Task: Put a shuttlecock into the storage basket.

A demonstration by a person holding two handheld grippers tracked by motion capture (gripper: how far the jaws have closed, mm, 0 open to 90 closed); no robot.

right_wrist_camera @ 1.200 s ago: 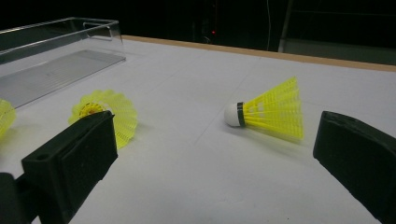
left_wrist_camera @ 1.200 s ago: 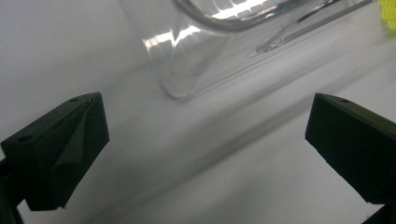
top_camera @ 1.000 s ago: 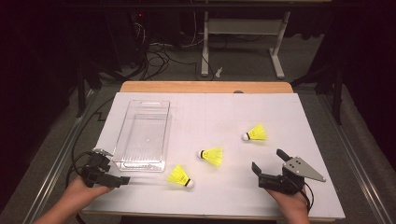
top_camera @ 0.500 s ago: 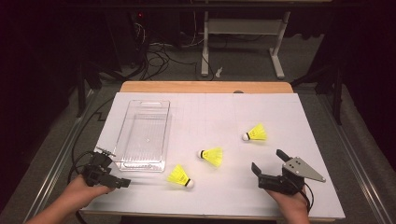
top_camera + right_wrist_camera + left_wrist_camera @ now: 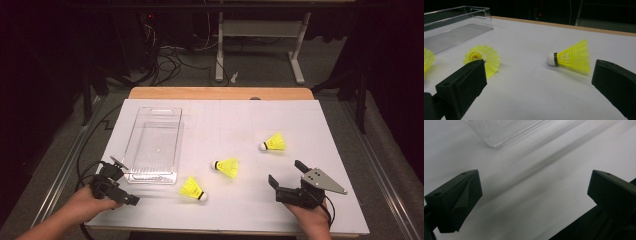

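Three yellow shuttlecocks lie on the white table sheet: one at the right (image 5: 272,143), one in the middle (image 5: 227,167), one nearer the front (image 5: 192,189). A clear plastic tray (image 5: 152,145) stands at the left with nothing in it. My left gripper (image 5: 127,182) is open at the front left, just off the tray's near corner (image 5: 499,132), nothing between its jaws (image 5: 534,192). My right gripper (image 5: 286,172) is open at the front right. It looks along the table at the right shuttlecock (image 5: 571,57) and the middle one (image 5: 482,60), both a short way beyond it (image 5: 536,82).
The white sheet covers a wooden table whose far edge (image 5: 220,93) shows beyond it. Cables and a desk frame (image 5: 255,55) lie on the dark floor behind. The third shuttlecock (image 5: 427,58) and the tray (image 5: 456,32) sit at the left of the right gripper view.
The left hand has shifted very slightly by the tray's corner. The right gripper and the shuttlecocks have stayed where they were.
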